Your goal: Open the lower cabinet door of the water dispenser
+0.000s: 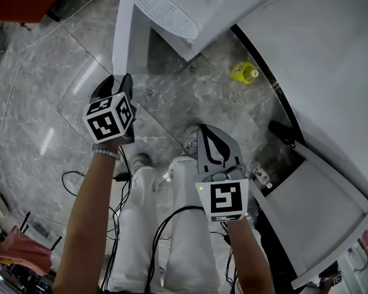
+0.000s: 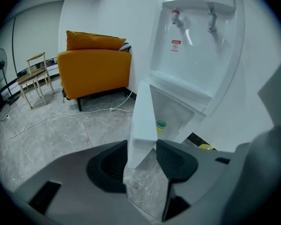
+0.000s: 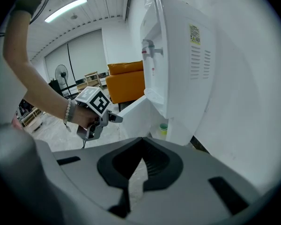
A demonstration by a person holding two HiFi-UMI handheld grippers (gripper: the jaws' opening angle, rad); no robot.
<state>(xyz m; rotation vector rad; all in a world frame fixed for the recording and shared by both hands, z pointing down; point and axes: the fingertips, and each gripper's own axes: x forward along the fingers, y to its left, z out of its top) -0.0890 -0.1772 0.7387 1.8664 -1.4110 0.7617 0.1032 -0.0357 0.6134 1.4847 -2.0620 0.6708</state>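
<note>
Left gripper (image 2: 141,149) pinches free edge of open cabinet door (image 2: 143,109).

in the head view the top edge cuts off the dispenser (image 1: 165,5), and the left gripper (image 1: 118,81) covers the lower end of the door (image 1: 124,35). a green-capped thing (image 2: 161,124) by the door is too small for us to name. the red label (image 2: 176,46) is too small to read.
</note>
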